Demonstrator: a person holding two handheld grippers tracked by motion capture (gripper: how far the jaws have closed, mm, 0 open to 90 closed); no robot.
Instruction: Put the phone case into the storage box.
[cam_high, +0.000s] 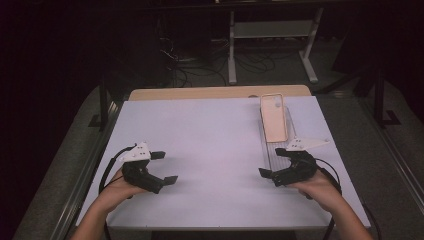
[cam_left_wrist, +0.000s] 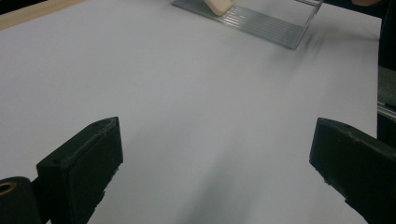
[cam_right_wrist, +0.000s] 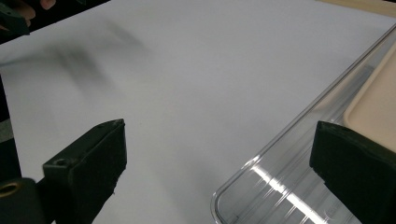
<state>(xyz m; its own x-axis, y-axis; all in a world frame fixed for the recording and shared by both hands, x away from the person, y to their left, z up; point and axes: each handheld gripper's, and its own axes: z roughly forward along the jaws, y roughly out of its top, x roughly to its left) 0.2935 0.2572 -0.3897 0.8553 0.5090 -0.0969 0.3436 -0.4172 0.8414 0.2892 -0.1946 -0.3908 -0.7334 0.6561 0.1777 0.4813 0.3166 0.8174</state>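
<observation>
On the white surface (cam_high: 210, 135), a beige phone case (cam_high: 274, 117) is seen in a clear tray (cam_high: 280, 145); left gripper (cam_high: 164, 167) and right gripper (cam_high: 274, 161) are held with fingers spread, grasping nothing.

We see a white table (cam_high: 210, 150) w/ a tan wood edge (cam_high: 200, 93) at the far side. Clear ribbed tray (cam_high: 272, 150), w/ a peach-beige case (cam_high: 273, 117) on it. Both grippers black, left gripper (cam_high: 165, 167) & right gripper (cam_high: 272, 162), each w/ a white top plate. Cables black.
</observation>
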